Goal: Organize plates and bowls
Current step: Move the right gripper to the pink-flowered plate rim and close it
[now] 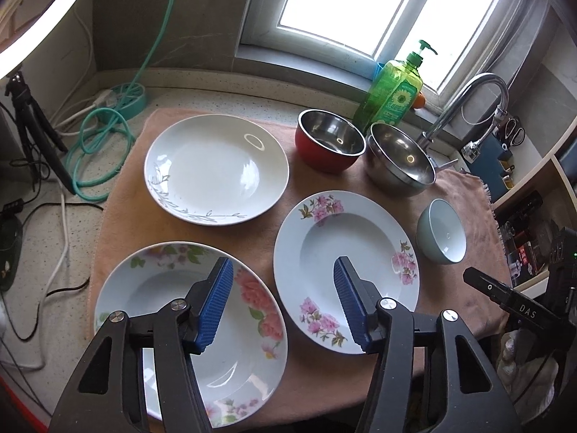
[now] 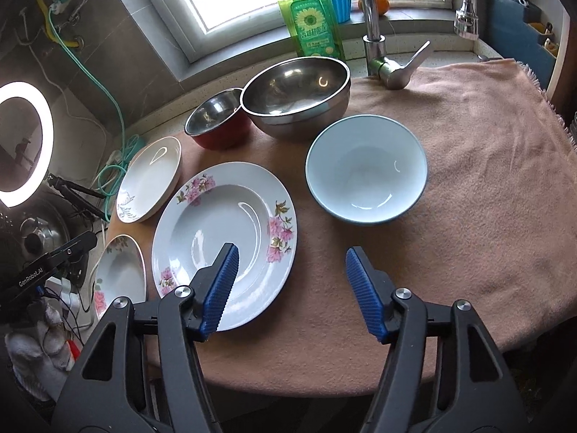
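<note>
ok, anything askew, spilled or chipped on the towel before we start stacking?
Nothing stands out. The three plates lie flat and apart on the pink towel. The red bowl, steel bowl and pale blue bowl stand upright and empty; red and steel look close or touching at the rims. No spills or visible chips. Both grippers are open, holding nothing.

Both wrist views look steeply down from above the towel's near edge toward the window. Left view sits further left. Both share the pink-flowered plate (image 1: 346,270) (image 2: 223,249) and bowls.
</note>
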A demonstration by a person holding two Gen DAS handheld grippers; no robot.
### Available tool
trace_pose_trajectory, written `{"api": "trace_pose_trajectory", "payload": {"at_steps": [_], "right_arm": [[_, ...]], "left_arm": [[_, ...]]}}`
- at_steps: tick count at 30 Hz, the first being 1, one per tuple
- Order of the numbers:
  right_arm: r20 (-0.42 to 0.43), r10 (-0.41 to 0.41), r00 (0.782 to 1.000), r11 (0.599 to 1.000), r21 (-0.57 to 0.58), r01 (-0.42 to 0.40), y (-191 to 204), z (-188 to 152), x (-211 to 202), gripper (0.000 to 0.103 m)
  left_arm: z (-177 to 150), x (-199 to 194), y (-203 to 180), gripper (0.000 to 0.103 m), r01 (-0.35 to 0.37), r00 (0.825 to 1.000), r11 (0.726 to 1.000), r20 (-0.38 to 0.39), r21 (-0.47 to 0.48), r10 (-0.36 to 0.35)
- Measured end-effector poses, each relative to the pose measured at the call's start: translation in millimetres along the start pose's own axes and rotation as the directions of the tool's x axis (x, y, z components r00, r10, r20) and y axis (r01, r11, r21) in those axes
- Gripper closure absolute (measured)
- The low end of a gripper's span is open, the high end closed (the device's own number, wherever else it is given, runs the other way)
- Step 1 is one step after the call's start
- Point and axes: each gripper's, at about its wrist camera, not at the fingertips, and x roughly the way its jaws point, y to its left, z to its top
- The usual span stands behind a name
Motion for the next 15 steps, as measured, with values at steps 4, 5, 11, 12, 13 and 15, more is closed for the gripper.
{"api": "trace_pose_trajectory", "payload": {"at_steps": [4, 5, 11, 12, 13, 15], "right_arm": [[-0.049, 0.032, 0.998, 0.998, 0.061, -0.029, -12, -3, 16, 0.050], [-0.057, 0.031, 0.998, 0.997, 0.069, -0.027, -13, -3, 19, 0.052], [-0.097, 0.056, 0.994, 0.993, 0.109, -0.045, -19, -3, 36, 0.061], [-0.101, 0.060, 0.993, 0.993, 0.111, -0.048, -19, -3, 39, 0.063], [-0.107, 0.064, 0.992, 0.992, 0.115, -0.051, -19, -3, 41, 0.064], [-0.119, 0.075, 0.990, 0.990, 0.131, -0.059, -21, -3, 47, 0.065]], "left_arm": [[1, 19, 4, 0.059, 0.056, 0.997, 0.997, -0.055, -0.047, -0.059], [1, 24, 3, 0.064, 0.065, 0.995, 0.997, -0.067, -0.046, -0.068], [8, 45, -1, 0.079, 0.092, 0.988, 0.995, -0.125, -0.024, -0.094], [10, 48, 0, 0.081, 0.092, 0.987, 0.995, -0.132, -0.025, -0.094], [12, 51, 1, 0.081, 0.089, 0.986, 0.996, -0.137, -0.025, -0.091], [16, 57, 5, 0.083, 0.083, 0.985, 0.996, -0.147, -0.030, -0.086]]}}
